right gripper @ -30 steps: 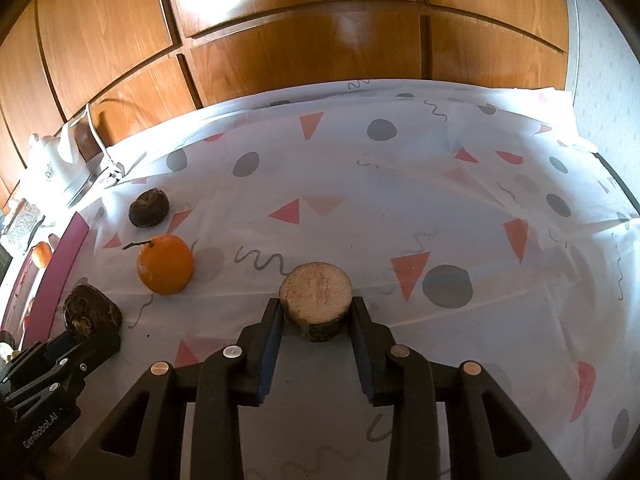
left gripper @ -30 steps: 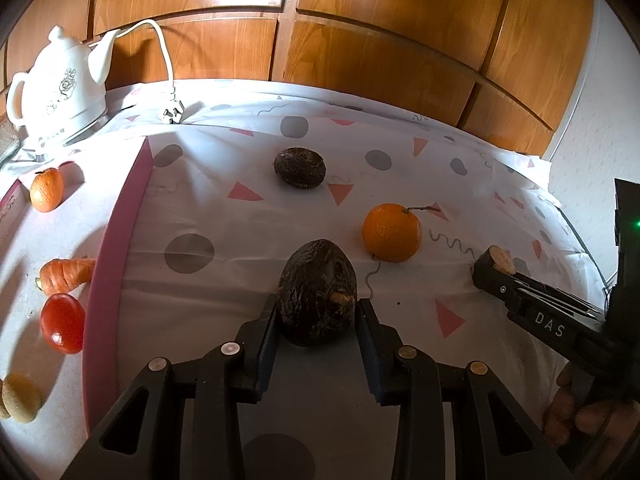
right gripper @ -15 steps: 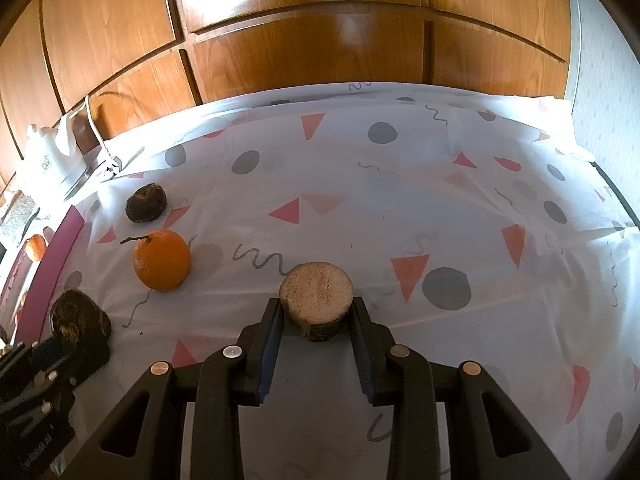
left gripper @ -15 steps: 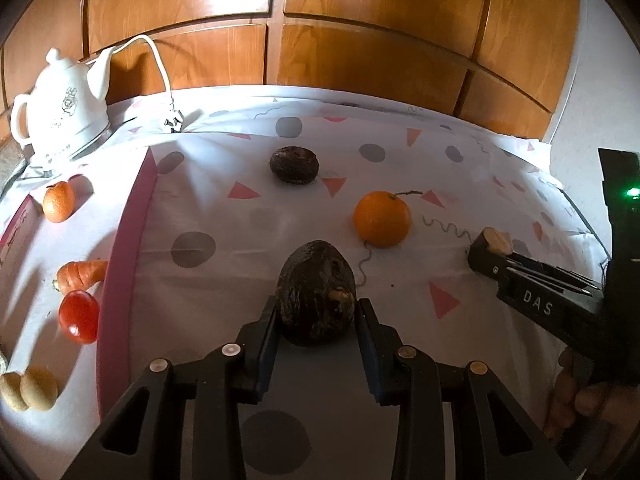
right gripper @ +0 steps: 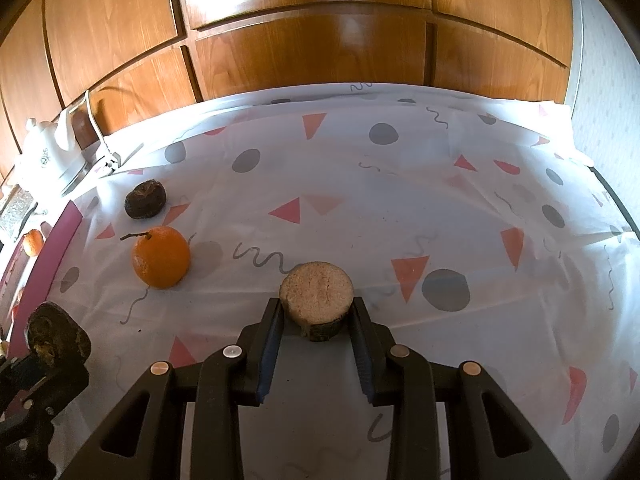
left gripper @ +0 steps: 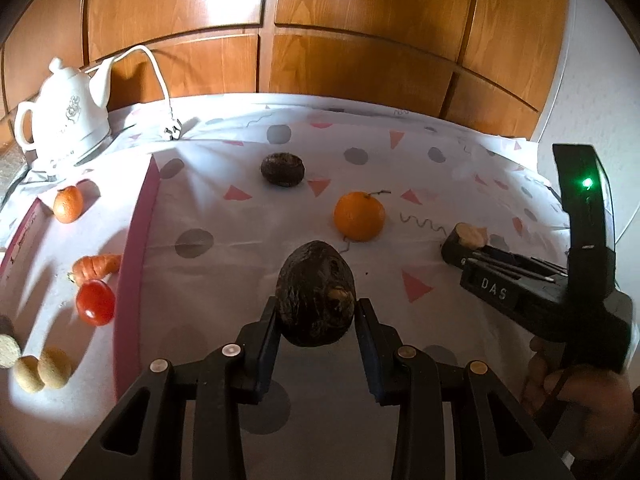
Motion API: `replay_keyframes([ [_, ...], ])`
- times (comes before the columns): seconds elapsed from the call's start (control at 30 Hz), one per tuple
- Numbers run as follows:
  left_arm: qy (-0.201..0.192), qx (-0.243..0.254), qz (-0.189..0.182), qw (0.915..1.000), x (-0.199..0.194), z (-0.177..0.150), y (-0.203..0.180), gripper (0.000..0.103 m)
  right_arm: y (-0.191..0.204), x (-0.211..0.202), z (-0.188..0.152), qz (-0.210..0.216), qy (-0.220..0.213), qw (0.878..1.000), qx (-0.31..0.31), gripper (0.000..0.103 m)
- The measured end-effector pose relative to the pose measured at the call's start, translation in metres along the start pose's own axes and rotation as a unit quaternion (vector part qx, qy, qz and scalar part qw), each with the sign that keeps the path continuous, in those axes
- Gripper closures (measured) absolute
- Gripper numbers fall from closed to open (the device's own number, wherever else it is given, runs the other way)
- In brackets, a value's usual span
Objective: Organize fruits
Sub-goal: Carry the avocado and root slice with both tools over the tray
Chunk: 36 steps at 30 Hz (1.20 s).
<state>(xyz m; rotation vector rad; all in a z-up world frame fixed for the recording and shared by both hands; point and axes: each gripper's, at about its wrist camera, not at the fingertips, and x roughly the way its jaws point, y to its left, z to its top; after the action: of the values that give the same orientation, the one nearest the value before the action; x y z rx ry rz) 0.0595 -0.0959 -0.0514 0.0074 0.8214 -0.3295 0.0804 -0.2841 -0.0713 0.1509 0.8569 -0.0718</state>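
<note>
My left gripper [left gripper: 317,312] is shut on a dark, wrinkled oval fruit [left gripper: 316,294], held just above the patterned tablecloth [left gripper: 224,216]. My right gripper [right gripper: 317,312] is shut on a cut fruit piece [right gripper: 317,300] with a tan flat face and dark skin. In the left wrist view the right gripper [left gripper: 464,240] shows at the right, a hand under it. An orange [left gripper: 359,216] with a stem lies between the two grippers. Farther back sits a dark round fruit [left gripper: 282,169]. Both show in the right wrist view too: orange [right gripper: 161,257], dark round fruit [right gripper: 145,199].
A pink-edged mat [left gripper: 132,264] at the left carries a small orange [left gripper: 68,204], a carrot [left gripper: 96,266], a tomato [left gripper: 95,302] and tan round pieces [left gripper: 42,368]. A white kettle [left gripper: 64,120] with cord and plug [left gripper: 173,132] stands at the back left. Wooden panels [right gripper: 312,52] close the far side.
My left gripper has drawn back and up a little with the dark fruit, so the table looks farther away. The right gripper has kept still with its piece.
</note>
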Motion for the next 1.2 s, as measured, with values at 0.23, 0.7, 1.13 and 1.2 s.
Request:
replay_keyframes([
  [0.23,-0.017,-0.015,-0.004,0.9997,-0.024,0.007,0.006,0.066,-0.001,-0.001,-0.001,0.001,-0.001,1.000,0.001,0.069],
  [0.7,-0.057,-0.049,0.027,0.9968,-0.070,0.015,0.046,0.066,0.007,-0.001,0.001,-0.015,0.010,0.999,-0.032,0.070],
  [1.13,-0.056,-0.100,0.058,0.9917,-0.079,0.008,0.098,0.066,0.011,-0.014,0.003,0.016,0.023,0.999,-0.024,0.070],
  [1.2,-0.053,-0.117,0.064,0.9897,-0.078,0.007,0.111,0.066,0.019,-0.020,0.001,0.030,0.017,0.999,-0.028,0.070],
])
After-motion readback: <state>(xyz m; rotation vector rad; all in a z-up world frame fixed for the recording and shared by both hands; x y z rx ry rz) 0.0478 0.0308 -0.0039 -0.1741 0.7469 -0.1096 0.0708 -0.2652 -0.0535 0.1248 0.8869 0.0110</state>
